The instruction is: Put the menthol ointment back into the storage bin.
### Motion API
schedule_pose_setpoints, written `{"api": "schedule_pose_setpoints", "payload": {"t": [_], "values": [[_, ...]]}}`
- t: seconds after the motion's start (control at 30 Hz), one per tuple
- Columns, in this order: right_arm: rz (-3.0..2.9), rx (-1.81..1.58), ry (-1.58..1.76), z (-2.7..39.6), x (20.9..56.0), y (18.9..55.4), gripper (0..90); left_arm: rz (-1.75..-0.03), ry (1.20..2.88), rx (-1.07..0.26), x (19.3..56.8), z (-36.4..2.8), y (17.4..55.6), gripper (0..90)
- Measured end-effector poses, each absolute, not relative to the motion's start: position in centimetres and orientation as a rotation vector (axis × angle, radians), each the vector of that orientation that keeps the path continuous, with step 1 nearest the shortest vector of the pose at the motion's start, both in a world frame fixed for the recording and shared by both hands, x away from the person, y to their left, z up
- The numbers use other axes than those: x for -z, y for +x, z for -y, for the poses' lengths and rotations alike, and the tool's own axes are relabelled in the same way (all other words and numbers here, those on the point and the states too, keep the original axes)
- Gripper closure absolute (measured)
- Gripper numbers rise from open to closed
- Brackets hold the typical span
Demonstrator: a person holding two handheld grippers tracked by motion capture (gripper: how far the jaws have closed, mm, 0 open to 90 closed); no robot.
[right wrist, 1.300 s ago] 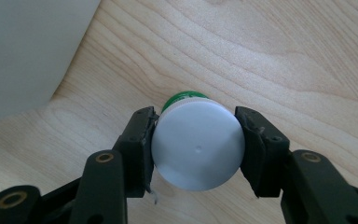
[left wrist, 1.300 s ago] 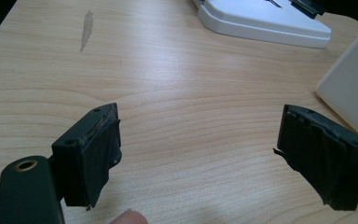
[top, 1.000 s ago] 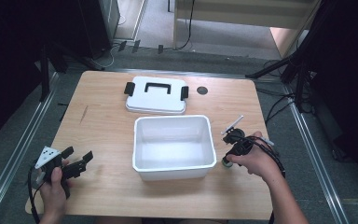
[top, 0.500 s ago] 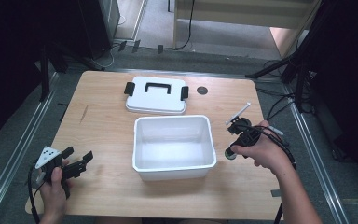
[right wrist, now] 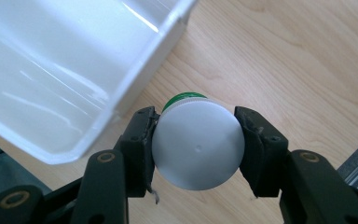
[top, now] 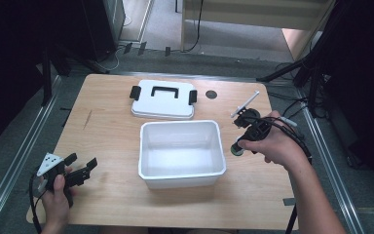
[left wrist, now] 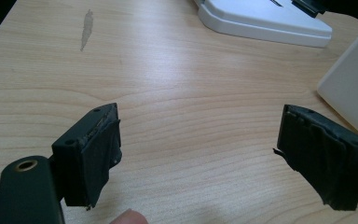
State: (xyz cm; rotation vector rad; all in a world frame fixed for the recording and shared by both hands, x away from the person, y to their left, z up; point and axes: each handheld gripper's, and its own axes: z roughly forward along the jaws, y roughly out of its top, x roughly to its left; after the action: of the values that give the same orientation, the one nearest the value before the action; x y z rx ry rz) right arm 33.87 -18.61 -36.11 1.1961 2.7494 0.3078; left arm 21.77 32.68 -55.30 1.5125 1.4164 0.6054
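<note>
White jar (right wrist: 196, 142) clamped in right tool (right wrist: 196, 140), beside tub (right wrist: 74, 70)

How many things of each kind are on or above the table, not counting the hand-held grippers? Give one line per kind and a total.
White open bin: 1
White lid with black handle and clips: 1
Small round container with a white face and green edge, held in the right hand-held gripper: 1
Total: 3
</note>
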Motion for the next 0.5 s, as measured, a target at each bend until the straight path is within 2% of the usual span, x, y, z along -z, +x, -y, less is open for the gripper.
{"api": "schedule_pose_setpoints", "payload": {"t": [0.5], "values": [[-2.799,-0.375,1.07,14.4,33.8,33.4,51.9,-1.418,1.51,-0.602,55.3,-32.7,21.8,14.4]]}}
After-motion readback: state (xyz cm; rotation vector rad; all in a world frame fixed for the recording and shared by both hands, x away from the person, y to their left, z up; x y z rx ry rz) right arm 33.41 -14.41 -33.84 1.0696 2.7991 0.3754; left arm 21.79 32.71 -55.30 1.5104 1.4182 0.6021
